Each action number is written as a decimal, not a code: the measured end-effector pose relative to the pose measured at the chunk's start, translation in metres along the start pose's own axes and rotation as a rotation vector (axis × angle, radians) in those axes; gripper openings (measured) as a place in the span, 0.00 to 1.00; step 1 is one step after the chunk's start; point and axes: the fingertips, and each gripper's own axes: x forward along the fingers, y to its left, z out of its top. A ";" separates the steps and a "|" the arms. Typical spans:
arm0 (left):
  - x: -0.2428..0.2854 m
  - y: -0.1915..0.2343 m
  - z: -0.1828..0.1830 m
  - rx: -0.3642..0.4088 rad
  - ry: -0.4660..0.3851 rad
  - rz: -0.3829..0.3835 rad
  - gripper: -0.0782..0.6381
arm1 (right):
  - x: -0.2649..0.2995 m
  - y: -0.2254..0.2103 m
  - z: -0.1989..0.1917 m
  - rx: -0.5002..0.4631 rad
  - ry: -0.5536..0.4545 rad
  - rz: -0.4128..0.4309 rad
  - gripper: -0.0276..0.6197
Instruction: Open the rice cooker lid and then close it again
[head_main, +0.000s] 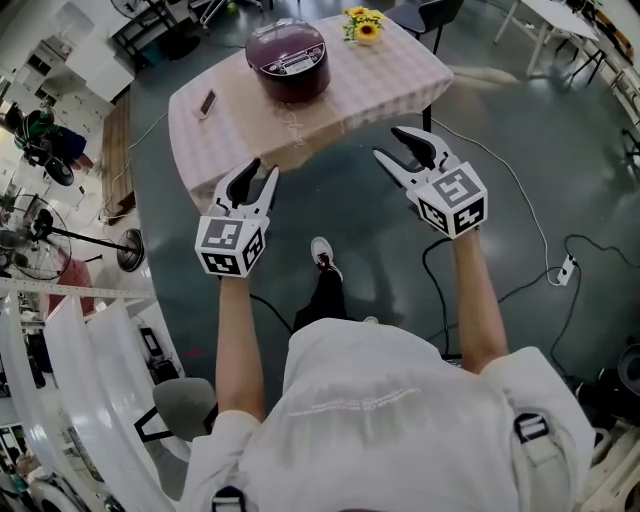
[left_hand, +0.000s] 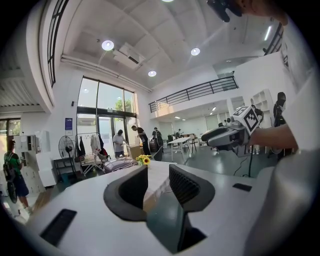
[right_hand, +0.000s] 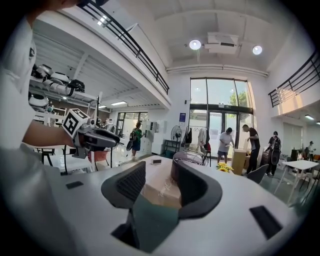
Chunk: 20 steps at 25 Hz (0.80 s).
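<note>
The left gripper (head_main: 260, 172) has its jaws a little apart with nothing between them, short of the table's (head_main: 400, 85) near edge. The rice cooker (head_main: 288, 58), lid down, sits ahead on the table, between both grippers and likely slightly nearer the left. The right gripper (head_main: 388, 143) is spread wider and empty.

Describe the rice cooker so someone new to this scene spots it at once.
Find the table with the pale checked cloth ahead of the person. The rice cooker sits on it, between a flat phone-like device and yellow flowers. It is the only big, round, dark maroon thing there.
</note>
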 end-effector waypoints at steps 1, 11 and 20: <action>0.008 0.005 -0.003 -0.006 0.000 -0.003 0.31 | 0.008 -0.005 -0.002 -0.002 0.008 -0.003 0.34; 0.111 0.120 -0.016 -0.051 -0.020 0.008 0.31 | 0.125 -0.088 -0.002 0.002 0.068 -0.090 0.35; 0.192 0.235 -0.007 -0.068 -0.013 0.016 0.31 | 0.242 -0.143 0.041 0.009 0.040 -0.058 0.35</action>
